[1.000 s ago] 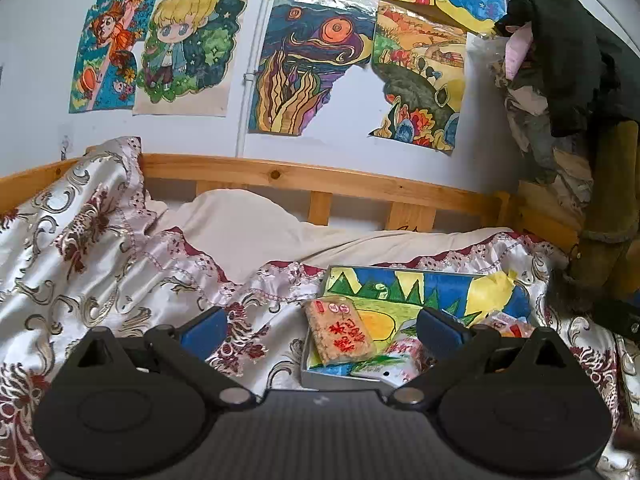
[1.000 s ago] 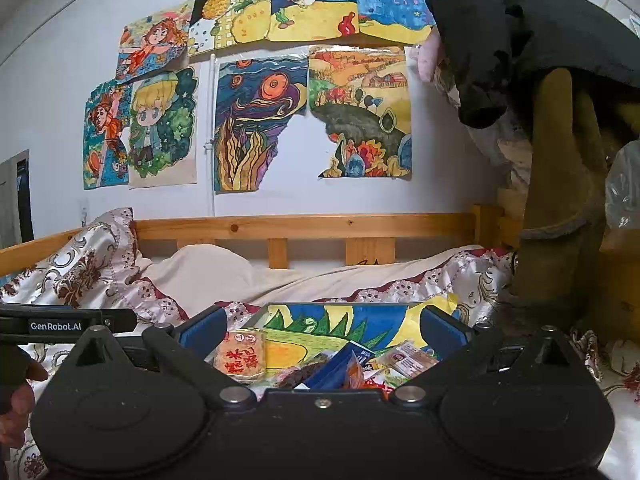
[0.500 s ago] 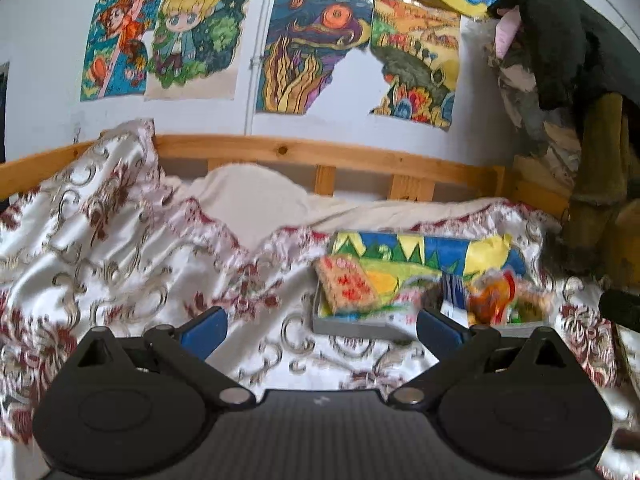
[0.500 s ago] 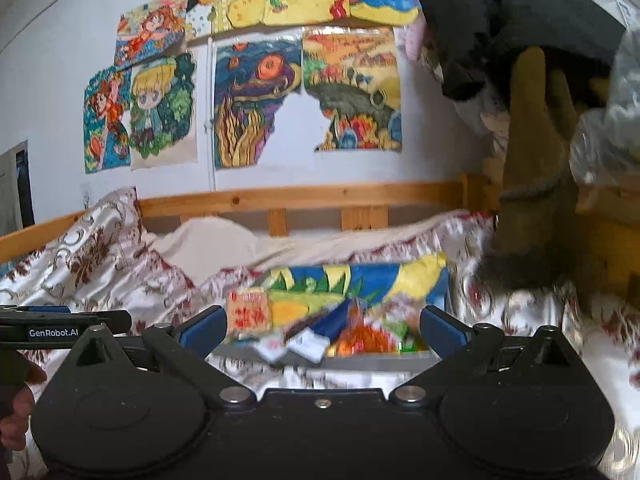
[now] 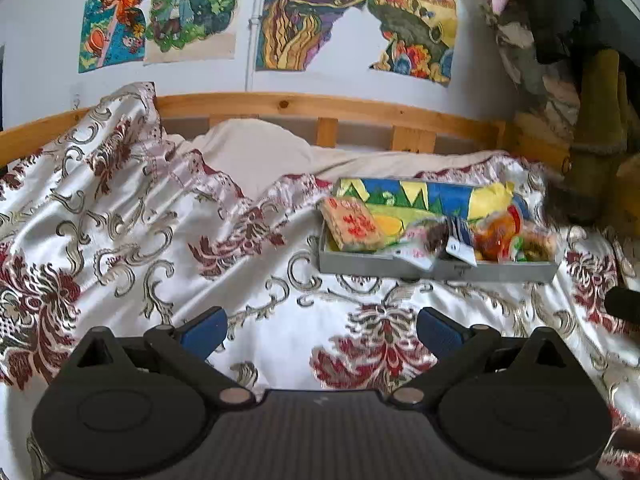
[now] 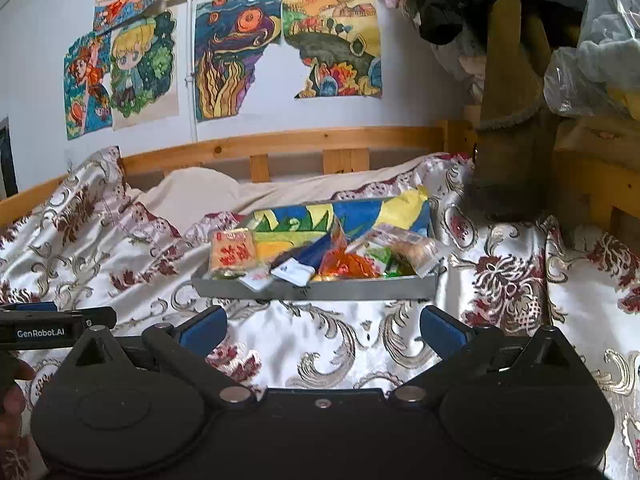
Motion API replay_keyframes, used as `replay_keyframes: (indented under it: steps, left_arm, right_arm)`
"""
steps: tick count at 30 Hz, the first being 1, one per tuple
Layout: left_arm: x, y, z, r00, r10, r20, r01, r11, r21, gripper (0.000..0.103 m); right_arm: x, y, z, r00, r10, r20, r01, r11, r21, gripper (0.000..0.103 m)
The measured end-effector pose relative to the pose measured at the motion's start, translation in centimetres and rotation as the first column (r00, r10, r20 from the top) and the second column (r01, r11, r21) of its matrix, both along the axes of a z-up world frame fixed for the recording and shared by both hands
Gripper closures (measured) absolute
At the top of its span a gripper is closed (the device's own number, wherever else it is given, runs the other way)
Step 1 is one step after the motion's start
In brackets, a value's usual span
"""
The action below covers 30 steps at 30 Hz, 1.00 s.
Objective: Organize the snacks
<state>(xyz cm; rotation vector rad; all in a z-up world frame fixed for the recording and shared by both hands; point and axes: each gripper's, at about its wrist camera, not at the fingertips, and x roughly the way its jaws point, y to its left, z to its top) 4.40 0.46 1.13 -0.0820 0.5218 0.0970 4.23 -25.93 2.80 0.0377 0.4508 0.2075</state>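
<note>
Both grippers have drawn back from the tray (image 6: 312, 290) since a second ago. Your left gripper (image 5: 322, 326) and right gripper (image 6: 323, 327) hang wide, empty. Snacks (image 6: 344, 260) lie heaped inside it on the bedspread (image 6: 320, 344); whether sorting begins or ends is unclear.

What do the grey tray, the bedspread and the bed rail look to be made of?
Grey tray: probably metal, judging by its thin flat matte walls, though painted board is possible. Bedspread: glossy satin-like fabric with sheen, folds and a woven floral pattern. Bed rail: light varnished wood showing knots and grain.
</note>
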Motion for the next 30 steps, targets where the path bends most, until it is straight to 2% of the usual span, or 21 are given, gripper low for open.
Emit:
replay_keyframes:
  steps: [12,30]
  left_arm:
    - [-0.1,-0.7,-1.5,0.999,-0.035,-0.037,0.036,0.999,0.027,0.0]
    - [0.0,-0.9,-2.1,0.997,-0.041,-0.059,0.042,0.999,0.026,0.0]
  right_arm:
    - [0.1,0.0,-2.1,0.996,-0.037,-0.08,0.036,0.999,-0.008,0.001]
    - [0.4,0.1,-2.8,0.993,-0.043,-0.107,0.042,0.999,-0.011,0.001]
